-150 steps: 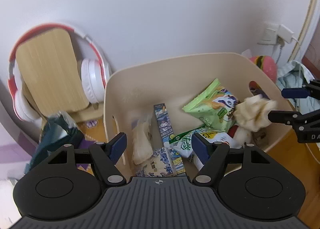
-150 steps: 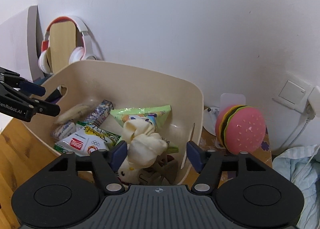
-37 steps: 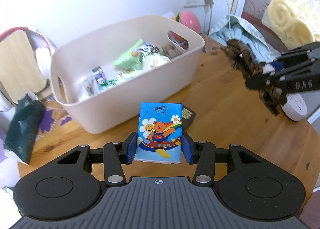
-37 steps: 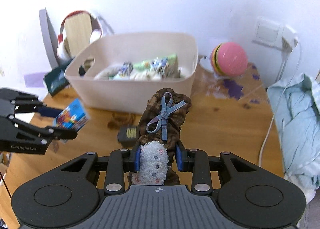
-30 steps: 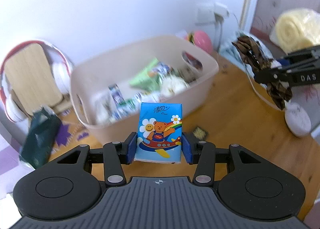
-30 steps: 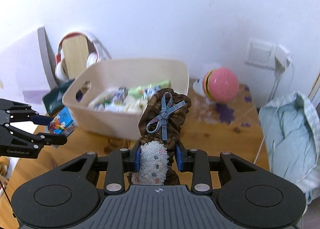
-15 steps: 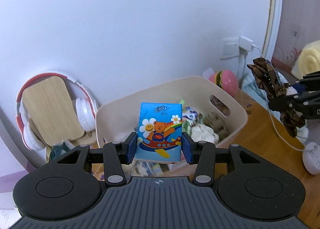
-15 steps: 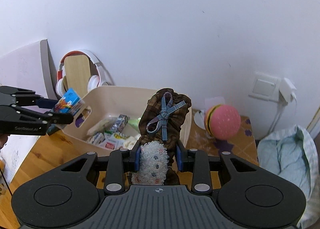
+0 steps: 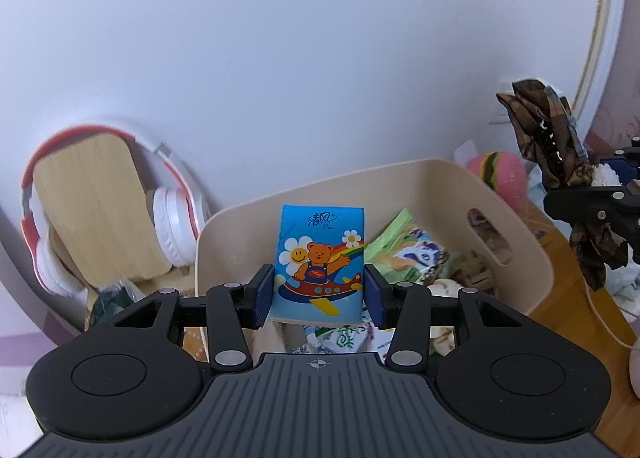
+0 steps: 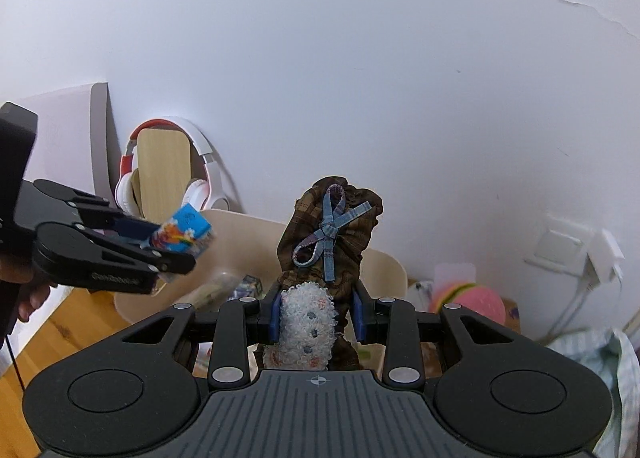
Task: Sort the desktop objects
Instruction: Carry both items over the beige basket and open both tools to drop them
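The cream plastic bin (image 9: 516, 258) with cut-out handles sits on the wooden counter (image 9: 560, 298), already piled with snack packets.

My right tongs (image 10: 316, 316) are clamped on a brown checked cloth toy (image 10: 332, 234) with a blue ribbon bow and a white fleecy patch. I judge it soft, light and floppy, so a grip low on its body suits it. It hangs just right of the bin.

My left tongs (image 9: 319, 292) pinch the blue cartoon-bear tissue pack (image 9: 320, 258) by its side edges, above the bin; it looks light, squashy and slick-wrapped.

Left of the bin, red-and-white headphones (image 9: 172, 225) hang on a wooden stand (image 9: 96, 209); right of it, a pink burger-shaped ball (image 9: 502, 177). Nothing blocks the opening.
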Demonstrator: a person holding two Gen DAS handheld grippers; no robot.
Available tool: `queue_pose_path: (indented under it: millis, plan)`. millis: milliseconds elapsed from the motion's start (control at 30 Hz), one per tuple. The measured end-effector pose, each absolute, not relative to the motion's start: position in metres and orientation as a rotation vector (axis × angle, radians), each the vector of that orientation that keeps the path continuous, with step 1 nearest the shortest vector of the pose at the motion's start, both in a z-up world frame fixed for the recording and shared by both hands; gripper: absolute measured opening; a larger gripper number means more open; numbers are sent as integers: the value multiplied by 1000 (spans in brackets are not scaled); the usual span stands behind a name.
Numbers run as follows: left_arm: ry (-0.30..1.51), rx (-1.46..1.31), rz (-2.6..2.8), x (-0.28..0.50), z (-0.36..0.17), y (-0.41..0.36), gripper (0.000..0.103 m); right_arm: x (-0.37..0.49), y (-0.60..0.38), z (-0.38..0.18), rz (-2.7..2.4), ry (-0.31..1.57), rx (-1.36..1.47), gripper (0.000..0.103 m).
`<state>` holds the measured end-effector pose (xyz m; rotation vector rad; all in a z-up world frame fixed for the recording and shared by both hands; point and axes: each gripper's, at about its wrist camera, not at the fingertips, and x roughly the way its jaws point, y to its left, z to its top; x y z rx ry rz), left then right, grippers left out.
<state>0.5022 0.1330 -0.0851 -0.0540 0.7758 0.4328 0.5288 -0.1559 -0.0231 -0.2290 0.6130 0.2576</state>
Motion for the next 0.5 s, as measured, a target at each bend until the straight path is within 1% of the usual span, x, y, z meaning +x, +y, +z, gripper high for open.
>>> queue_pose_path:
  millis: [167,333,500]
  plan:
    - [827,-111,488,512,-100,143,48,555,-144,-41,257,620,-275,31]
    - [929,-163,550,520,-126,151,48,579,-139,-69,250,676,-295,31]
    - [985,-179,552,525,-144,149,47,594,-140,-89,226,726,-289,31]
